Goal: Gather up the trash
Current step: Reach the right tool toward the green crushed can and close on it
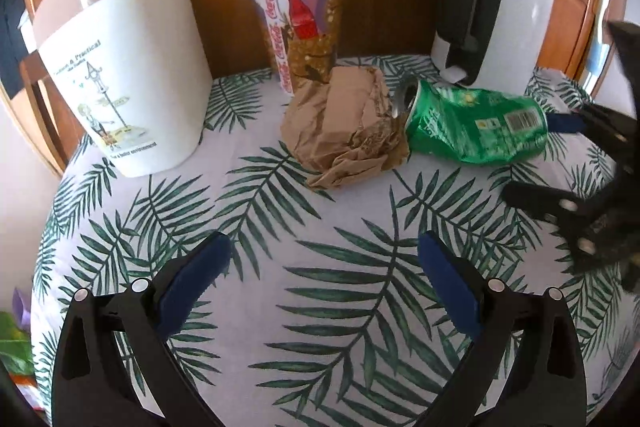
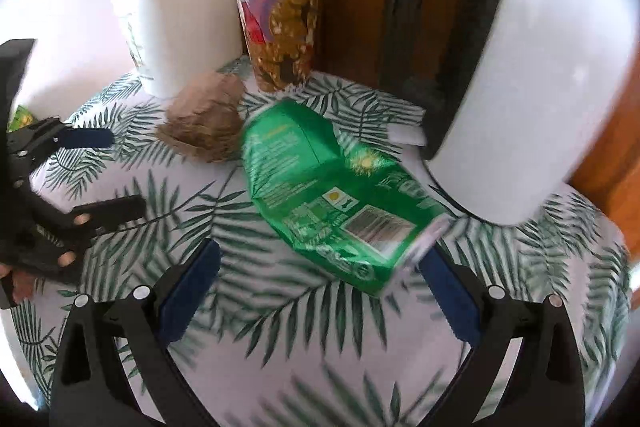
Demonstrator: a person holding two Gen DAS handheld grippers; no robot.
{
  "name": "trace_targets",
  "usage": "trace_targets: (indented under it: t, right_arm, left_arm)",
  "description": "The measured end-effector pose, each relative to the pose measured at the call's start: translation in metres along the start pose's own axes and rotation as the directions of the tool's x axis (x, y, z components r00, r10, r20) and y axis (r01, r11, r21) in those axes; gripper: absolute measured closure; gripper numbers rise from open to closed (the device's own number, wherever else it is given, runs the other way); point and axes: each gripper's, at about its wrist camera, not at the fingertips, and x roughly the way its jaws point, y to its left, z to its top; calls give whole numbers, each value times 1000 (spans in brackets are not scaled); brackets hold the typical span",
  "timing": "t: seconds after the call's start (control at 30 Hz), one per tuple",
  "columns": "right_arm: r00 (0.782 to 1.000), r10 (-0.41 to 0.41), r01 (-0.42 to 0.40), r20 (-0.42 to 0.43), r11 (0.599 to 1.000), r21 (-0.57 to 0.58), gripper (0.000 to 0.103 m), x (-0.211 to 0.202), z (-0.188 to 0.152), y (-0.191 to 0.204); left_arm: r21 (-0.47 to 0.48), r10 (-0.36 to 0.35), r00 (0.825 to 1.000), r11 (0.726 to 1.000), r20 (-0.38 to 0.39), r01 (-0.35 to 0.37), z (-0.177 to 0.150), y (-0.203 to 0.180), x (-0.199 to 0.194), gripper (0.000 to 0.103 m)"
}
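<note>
Crushed green can (image 2: 332,195) on its side on the leaf-print tablecloth (image 1: 320,307), long axis level, mouth touching the crumpled brown paper bag (image 1: 344,127), base toward right gripper (image 2: 320,291): fingers spread, empty, nearest. Left gripper (image 1: 324,283) farther from can, likewise spread, empty.

A table (image 1: 320,307) covered with a palm-leaf printed cloth is observed. Resting directly upon it: a white bin (image 1: 120,67), a paper cup (image 1: 304,23), a crumpled brown paper bag (image 1: 344,127), a crushed green can (image 1: 476,127) and a white appliance (image 1: 516,7).
</note>
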Motion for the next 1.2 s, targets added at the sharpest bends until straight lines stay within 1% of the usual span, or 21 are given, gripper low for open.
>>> trace_targets:
  t: [0.03, 0.13, 0.27, 0.33, 0.37, 0.43, 0.5, 0.57, 0.67, 0.8, 0.83, 0.9, 0.93, 1.03, 1.07, 1.13, 1.2]
  right_arm:
    - [1000, -1, 1, -10, 1000, -2, 5, 4, 1, -1]
    - [998, 59, -59, -18, 998, 18, 5, 8, -1, 6]
    - [989, 146, -146, -19, 989, -14, 5, -13, -19, 42]
    - [987, 158, -159, -14, 986, -46, 5, -25, -27, 62]
    - [989, 149, -150, -14, 987, -60, 5, -30, -30, 71]
    - [992, 128, -127, 12, 990, -64, 5, -40, -31, 79]
    - [998, 49, -46, 36, 997, -68, 5, -45, -26, 77]
    - [999, 13, -10, 42, 997, -79, 5, -38, -17, 70]
    - [1000, -5, 7, 20, 993, -117, 5, -18, 2, 53]
    - [999, 14, -21, -45, 989, -148, 5, 13, 23, 44]
    - [998, 29, -37, -57, 989, -144, 5, 13, 19, 42]
    - [992, 99, -108, -78, 986, -129, 7, 11, 17, 47]
    - [989, 127, -136, -73, 981, -137, 7, 5, 13, 55]
    - [992, 119, -124, -44, 979, -159, 7, -13, 6, 68]
    - [996, 89, -92, -31, 982, -163, 7, -17, 6, 68]
    - [1000, 1, -5, -19, 981, -194, 7, -18, 12, 67]
    - [998, -51, 43, -31, 977, -209, 7, -12, 18, 61]
  left_arm:
    - [3, 3, 1000, 1000, 2, -3, 1, -1, -1, 6]
    - [-6, 2, 1000, 1000, 7, -2, 2, 1, -4, 6]
    - [-3, 6, 1000, 1000, 9, -6, 0, 6, -8, 6]
    - [-3, 12, 1000, 1000, 13, -12, -3, 9, -11, 6]
    - [-5, 14, 1000, 1000, 13, -14, -4, 10, -12, 6]
    - [-18, 18, 1000, 1000, 7, -18, -8, 16, -13, 6]
    - [-34, 20, 1000, 999, 0, -20, -11, 22, -11, 6]
    - [-38, 24, 1000, 999, -8, -24, -12, 25, -9, 6]
    - [-38, 31, 999, 999, -14, -31, -12, 27, -9, 6]
    - [-41, 34, 999, 999, -18, -35, -10, 27, -7, 6]
    - [-41, 35, 999, 999, -18, -36, -10, 27, -7, 6]
    - [-41, 37, 999, 998, -17, -38, -9, 28, -7, 6]
    - [-42, 37, 999, 998, -15, -37, -9, 29, -8, 6]
    - [-41, 40, 999, 998, -16, -40, -9, 32, -6, 6]
    - [-44, 42, 999, 998, -17, -43, -9, 34, -5, 6]
    - [-56, 38, 999, 998, -17, -39, -10, 36, -5, 6]
    - [-60, 37, 999, 997, -17, -38, -12, 36, -6, 6]
